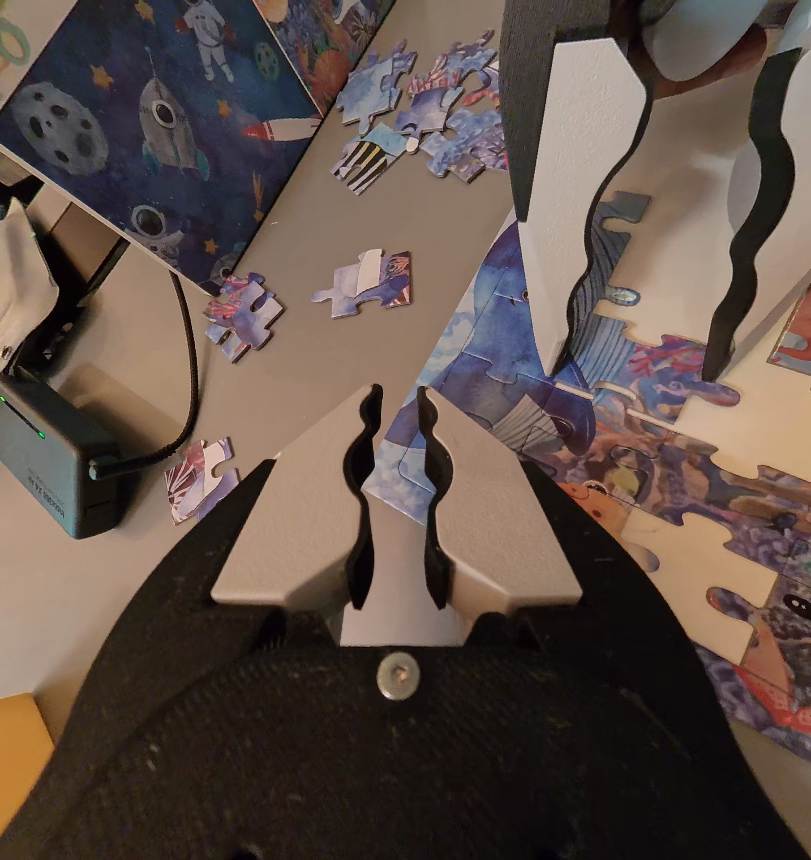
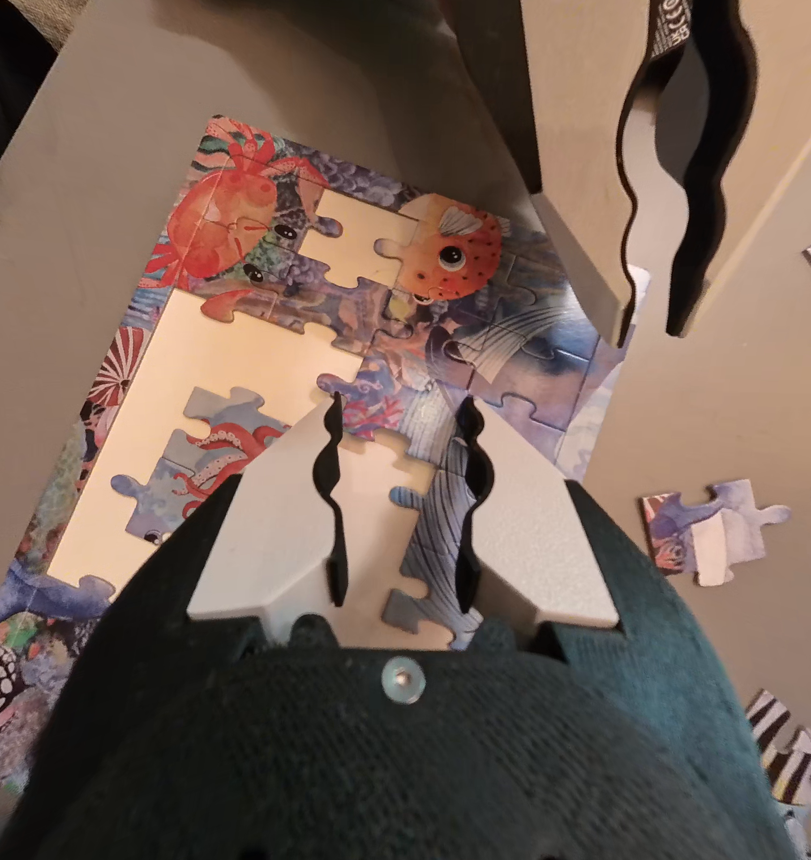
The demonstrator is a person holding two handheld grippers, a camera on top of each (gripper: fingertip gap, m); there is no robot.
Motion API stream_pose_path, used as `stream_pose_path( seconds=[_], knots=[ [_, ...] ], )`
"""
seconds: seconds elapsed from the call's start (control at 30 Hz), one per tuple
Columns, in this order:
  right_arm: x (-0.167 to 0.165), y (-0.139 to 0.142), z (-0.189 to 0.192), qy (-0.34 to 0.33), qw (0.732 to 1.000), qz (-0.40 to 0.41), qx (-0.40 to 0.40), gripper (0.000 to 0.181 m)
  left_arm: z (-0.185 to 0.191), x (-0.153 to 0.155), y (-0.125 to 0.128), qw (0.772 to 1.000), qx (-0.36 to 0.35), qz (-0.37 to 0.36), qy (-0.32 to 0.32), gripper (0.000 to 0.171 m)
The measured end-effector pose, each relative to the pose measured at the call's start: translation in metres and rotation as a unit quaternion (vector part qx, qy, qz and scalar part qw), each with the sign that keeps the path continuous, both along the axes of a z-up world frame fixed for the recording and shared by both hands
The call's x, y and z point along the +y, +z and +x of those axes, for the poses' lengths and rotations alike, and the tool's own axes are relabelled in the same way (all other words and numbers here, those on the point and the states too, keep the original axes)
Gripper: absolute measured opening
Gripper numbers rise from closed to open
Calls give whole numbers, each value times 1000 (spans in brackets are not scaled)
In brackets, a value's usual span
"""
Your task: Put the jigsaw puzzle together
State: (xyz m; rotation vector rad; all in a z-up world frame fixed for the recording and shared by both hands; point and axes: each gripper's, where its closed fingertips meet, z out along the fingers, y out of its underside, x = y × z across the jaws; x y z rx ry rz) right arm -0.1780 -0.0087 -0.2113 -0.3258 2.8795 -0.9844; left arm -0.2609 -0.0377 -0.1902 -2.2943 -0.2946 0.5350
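both empty, right tool point(image 2: 401, 402) spread, left tool point(image 1: 398, 395) nearly pressed together; descending carelessly could dislodge whale pieces point(image 2: 487, 353) at 12 o'clock

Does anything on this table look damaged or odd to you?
Yes. One loose puzzle piece lying alone on the grey table has a bare white patch across its middle where the printed picture seems peeled off. Another piece near the black box shows a similar white patch.
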Motion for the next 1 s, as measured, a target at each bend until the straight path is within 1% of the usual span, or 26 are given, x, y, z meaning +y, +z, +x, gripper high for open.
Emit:
stream_pose_path(
  seconds=[0.33,0.47,0.53,0.6,0.7,0.77,0.8,0.83,0.9,0.93,1.0],
  knots=[
    [-1,1,-1,-4,1000,-1,15,57,0,-1,1,1000,-1,3,1,14],
    [2,7,-4,-22,999,-5,24,56,0,0,0,1000,0,1,-1,14],
    [4,15,-7,-48,998,-25,21,53,2,0,0,1000,0,0,-5,14],
    [4,32,-11,-99,993,-70,13,47,6,3,-1,1000,-2,1,-18,15],
    [9,63,-13,-178,971,-161,-18,36,15,8,0,999,-4,3,-45,15],
    [16,70,-14,-227,952,-205,-25,34,31,15,0,996,-28,15,-86,8],
    [21,68,-19,-253,943,-215,-9,33,40,19,0,993,-44,19,-107,1],
    [24,63,-22,-273,938,-213,12,33,46,21,-2,991,-57,19,-123,0],
    [30,44,-28,-303,936,-173,43,31,54,22,-7,987,-74,6,-139,0],
    [30,35,-31,-321,934,-150,47,30,55,22,-11,987,-78,-3,-141,0],
    [24,23,-28,-337,933,-125,23,26,54,20,-18,987,-77,-24,-137,0]
  ],
)
